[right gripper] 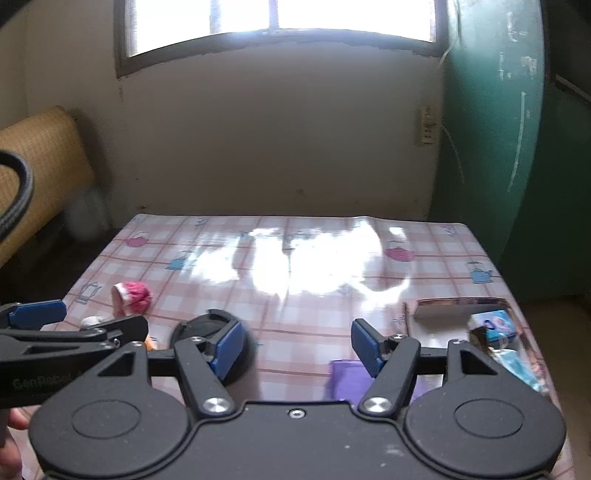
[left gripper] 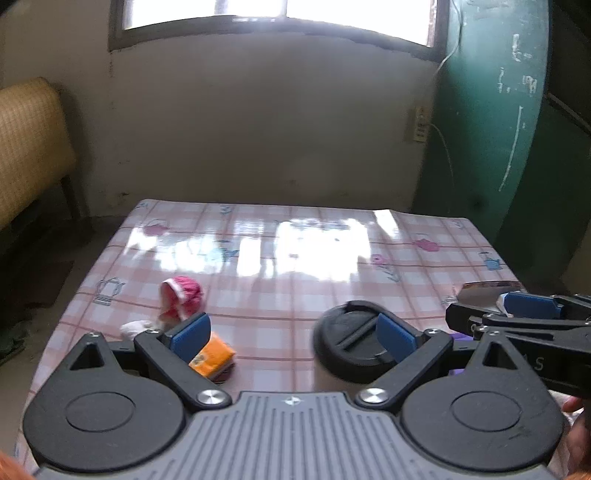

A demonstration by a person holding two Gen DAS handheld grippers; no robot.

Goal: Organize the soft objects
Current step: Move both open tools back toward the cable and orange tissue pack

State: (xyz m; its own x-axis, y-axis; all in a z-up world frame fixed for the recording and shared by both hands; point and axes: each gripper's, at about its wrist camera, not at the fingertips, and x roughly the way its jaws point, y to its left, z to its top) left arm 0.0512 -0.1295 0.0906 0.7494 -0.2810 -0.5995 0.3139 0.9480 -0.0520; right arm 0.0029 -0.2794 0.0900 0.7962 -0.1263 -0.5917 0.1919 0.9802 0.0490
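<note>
On the near left part of the worktop (left gripper: pixel 295 258) lie the soft things: a pink and white bundle of cloth (left gripper: pixel 181 297), a small white wad (left gripper: pixel 136 328) just beside it, and an orange packet (left gripper: pixel 214 357) nearer the camera. The pink bundle looks light and limp, likely to sag and slide on the glossy cover, so a pinch across its thick middle should hold better than a grip on the loose white hem. The orange packet seems squashy but keeps its block shape; its long sides would suit the pads. A round black lid-like disc (left gripper: pixel 351 341) sits near the middle, stiff by the look of it.

Neither tool has anything. The left gripper (left gripper: pixel 293 336) has its jaws spread very wide and empty, with the packet partly behind one pad. The right gripper (right gripper: pixel 297 345) also stands open with only bare worktop between its pads; a purple sheet (right gripper: pixel 345 378) lies just under its right finger, and a shallow tray (right gripper: pixel 436 312) holding a blue packet (right gripper: pixel 495 325) sits at the far right edge.

The checked plastic cover is shiny and glares under the window (left gripper: pixel 280 11). A plain stained wall, a green door (left gripper: pixel 491 110) and a woven chair back (left gripper: pixel 29 147) surround it.
</note>
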